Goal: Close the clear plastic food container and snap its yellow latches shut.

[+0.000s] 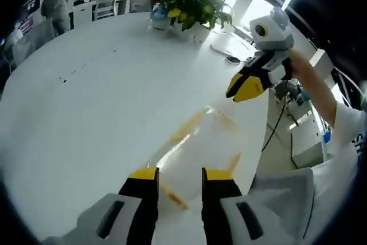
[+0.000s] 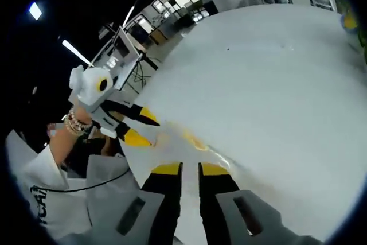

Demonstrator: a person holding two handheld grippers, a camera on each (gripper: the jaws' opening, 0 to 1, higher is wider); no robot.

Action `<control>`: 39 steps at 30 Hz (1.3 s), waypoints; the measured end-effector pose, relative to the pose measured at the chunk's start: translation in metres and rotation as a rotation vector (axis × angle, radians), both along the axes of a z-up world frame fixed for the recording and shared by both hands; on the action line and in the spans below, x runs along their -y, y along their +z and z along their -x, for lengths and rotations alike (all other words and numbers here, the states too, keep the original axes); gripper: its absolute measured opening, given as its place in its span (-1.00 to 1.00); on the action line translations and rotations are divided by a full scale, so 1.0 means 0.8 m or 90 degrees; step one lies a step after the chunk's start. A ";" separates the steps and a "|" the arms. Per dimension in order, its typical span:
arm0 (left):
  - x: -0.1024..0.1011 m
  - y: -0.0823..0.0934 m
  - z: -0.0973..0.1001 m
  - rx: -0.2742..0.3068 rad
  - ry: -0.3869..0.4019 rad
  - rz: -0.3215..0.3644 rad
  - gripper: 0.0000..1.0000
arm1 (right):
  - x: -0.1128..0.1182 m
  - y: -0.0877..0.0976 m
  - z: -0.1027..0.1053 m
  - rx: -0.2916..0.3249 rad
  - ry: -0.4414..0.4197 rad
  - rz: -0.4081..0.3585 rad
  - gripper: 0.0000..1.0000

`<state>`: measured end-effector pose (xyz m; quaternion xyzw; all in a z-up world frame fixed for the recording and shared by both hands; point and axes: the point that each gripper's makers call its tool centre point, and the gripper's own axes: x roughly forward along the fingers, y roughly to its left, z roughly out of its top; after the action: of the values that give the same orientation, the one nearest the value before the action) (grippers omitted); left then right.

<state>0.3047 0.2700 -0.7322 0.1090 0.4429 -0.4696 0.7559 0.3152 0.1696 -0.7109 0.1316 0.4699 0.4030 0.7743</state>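
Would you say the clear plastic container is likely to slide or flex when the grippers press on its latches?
The clear container looks empty and thin-walled, so probably light and somewhat flexible. On the smooth white table it may well slide when pushed. Its low, flat shape suggests tipping is unlikely.

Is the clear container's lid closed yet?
Cannot tell. The clear container is blurred on the white table; yellow latches show, but the lid's seating doesn't.

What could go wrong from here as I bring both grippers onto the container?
The clear container is blurred and hard to see against the white table, so a yellow latch could be missed. It sits near the table edge, so a sideways push from the left gripper might slide it off. The right gripper hovers close, so the grippers could collide.
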 end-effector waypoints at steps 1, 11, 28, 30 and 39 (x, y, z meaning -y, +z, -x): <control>0.007 0.002 0.002 0.009 -0.010 0.013 -0.55 | -0.005 0.000 0.000 -0.001 0.002 -0.005 -0.91; 0.045 -0.029 0.028 0.039 -0.065 0.026 -0.62 | -0.056 -0.034 0.012 -0.031 0.057 0.005 -0.95; 0.065 -0.033 0.057 0.091 -0.142 0.024 -0.44 | -0.088 -0.053 -0.002 0.073 0.132 0.073 -0.86; 0.066 -0.036 0.061 0.100 -0.156 0.015 -0.40 | -0.089 -0.053 -0.009 0.086 0.125 0.076 -0.76; 0.065 -0.038 0.067 0.145 -0.207 -0.007 -0.29 | -0.088 -0.055 -0.026 0.106 0.125 0.080 -0.67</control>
<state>0.2509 0.2182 -0.7623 0.2356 0.3339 -0.5677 0.7147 0.3363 0.2403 -0.7546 0.0026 0.4388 0.4561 0.7743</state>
